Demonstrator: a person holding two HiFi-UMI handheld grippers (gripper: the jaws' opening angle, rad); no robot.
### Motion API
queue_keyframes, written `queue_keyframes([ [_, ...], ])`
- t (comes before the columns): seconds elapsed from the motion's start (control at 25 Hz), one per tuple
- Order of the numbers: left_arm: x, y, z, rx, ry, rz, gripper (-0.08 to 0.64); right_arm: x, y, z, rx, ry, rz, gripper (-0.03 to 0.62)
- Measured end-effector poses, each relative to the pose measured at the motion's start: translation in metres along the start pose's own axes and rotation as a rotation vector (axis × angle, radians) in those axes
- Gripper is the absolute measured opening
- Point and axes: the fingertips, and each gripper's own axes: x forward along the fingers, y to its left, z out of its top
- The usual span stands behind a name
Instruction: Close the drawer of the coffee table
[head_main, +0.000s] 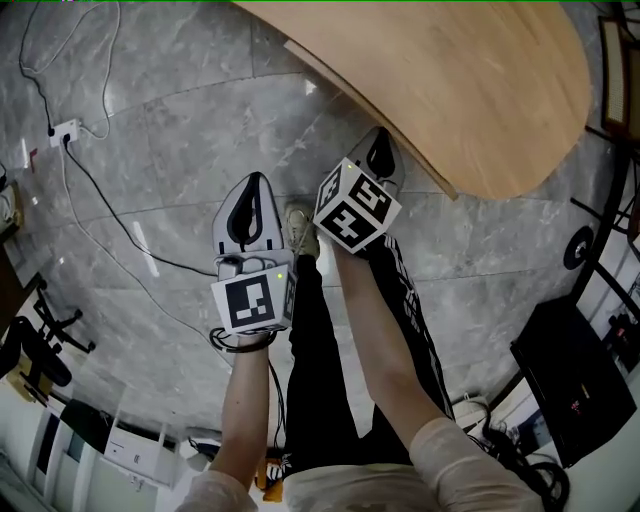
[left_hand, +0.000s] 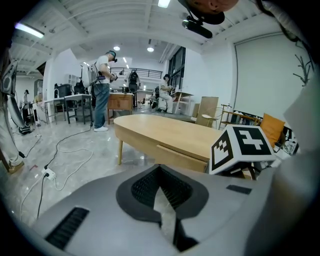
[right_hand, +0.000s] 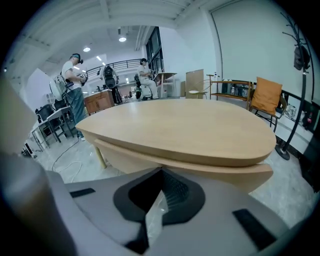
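grey marble floor (head_main: 160, 120) carries a white power strip (head_main: 64, 131), with a black cable (head_main: 110, 205) trailing across it. a black box (head_main: 580, 385) sits at right. far back, a person (left_hand: 102, 95) stands, wearing a backpack.

Coffee table (head_main: 480, 90) cut off by head view's top edge. Left gripper view: drawer (left_hand: 182, 156) right end behind marker cube (left_hand: 242, 147); distant people too small to detail.

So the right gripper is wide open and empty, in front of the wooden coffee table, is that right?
Not quite. The right gripper is shut, not wide open: the right gripper view shows its jaws together with nothing between them. The rest holds: it is empty and in front of the wooden coffee table.
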Motion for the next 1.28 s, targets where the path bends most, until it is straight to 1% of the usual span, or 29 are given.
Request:
queue_keyframes([
  [0.08,0.005,-0.005,-0.003,0.005,0.012,-0.009,0.008,0.010,-0.004,0.006,-0.006,-0.014,0.000,0.006],
  [0.24,0.020,-0.019,-0.006,0.014,0.022,-0.030,0.008,0.035,-0.019,0.004,0.030,0.014,-0.010,0.006],
  [0.4,0.037,-0.035,-0.002,0.016,0.024,-0.054,0.008,0.050,-0.025,0.003,-0.005,0.012,0.001,0.005],
  [0.6,0.059,-0.049,0.005,0.039,0.015,-0.083,0.008,0.062,-0.026,-0.001,-0.012,0.017,0.024,0.005],
  [0.72,0.067,-0.054,0.008,0.028,0.005,-0.084,0.008,0.062,-0.026,-0.002,-0.055,0.019,0.043,0.005],
  [0.8,0.070,-0.057,0.012,0.021,0.000,-0.084,0.008,0.061,-0.025,-0.002,-0.066,0.026,0.055,0.005],
  [0.96,0.073,-0.061,0.019,0.031,-0.001,-0.092,0.008,0.065,-0.024,-0.004,-0.047,0.063,0.067,0.005],
  [1.04,0.071,-0.060,0.023,0.028,-0.009,-0.085,0.008,0.068,-0.025,-0.007,-0.043,0.089,0.081,0.005],
  [1.16,0.062,-0.057,0.030,0.036,-0.018,-0.072,0.008,0.067,-0.029,-0.012,-0.007,0.138,0.096,0.005],
  [1.2,0.059,-0.057,0.032,0.041,-0.019,-0.069,0.008,0.065,-0.029,-0.014,-0.006,0.157,0.101,0.005],
  [1.28,0.052,-0.054,0.035,0.046,-0.026,-0.058,0.008,0.058,-0.025,-0.016,-0.044,0.183,0.125,0.005],
])
